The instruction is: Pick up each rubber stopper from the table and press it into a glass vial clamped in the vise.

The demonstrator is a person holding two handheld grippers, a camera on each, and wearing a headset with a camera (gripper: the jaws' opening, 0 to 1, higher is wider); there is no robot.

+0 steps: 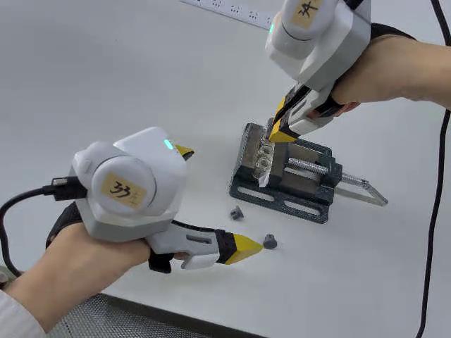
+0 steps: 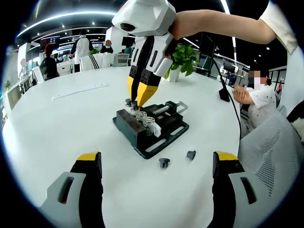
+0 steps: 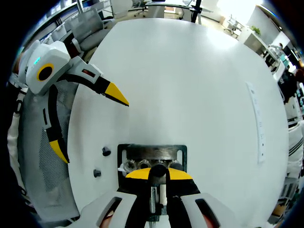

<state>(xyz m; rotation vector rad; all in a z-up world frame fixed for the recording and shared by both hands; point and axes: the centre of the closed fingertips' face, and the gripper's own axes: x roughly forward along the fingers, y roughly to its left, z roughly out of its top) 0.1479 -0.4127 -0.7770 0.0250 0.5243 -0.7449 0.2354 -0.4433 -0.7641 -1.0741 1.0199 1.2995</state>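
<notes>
Pressing step: my right tongs (image 3: 158,174), clamped on a stopper (image 3: 158,169), sit over the vials (image 1: 264,156) in the vise (image 1: 310,198); left tongs (image 2: 157,156) gape above two loose stoppers (image 1: 237,212) on the tabletop (image 1: 141,70) — next, I judge, a straight push down.

Rubber stopper (image 1: 237,212): 3. Two loose on tabletop (image 1: 127,63), one nipped between jaws of right hand-held gripper (image 1: 280,132).
Vise (image 1: 310,201): 1.
Glass vial (image 1: 263,166): row clamped in vise, at least 3, exact count unclear.
Hand-held gripper: 2, counting left hand-held gripper (image 1: 215,199).
Marked white strip (image 1: 232,10): 1.
</notes>
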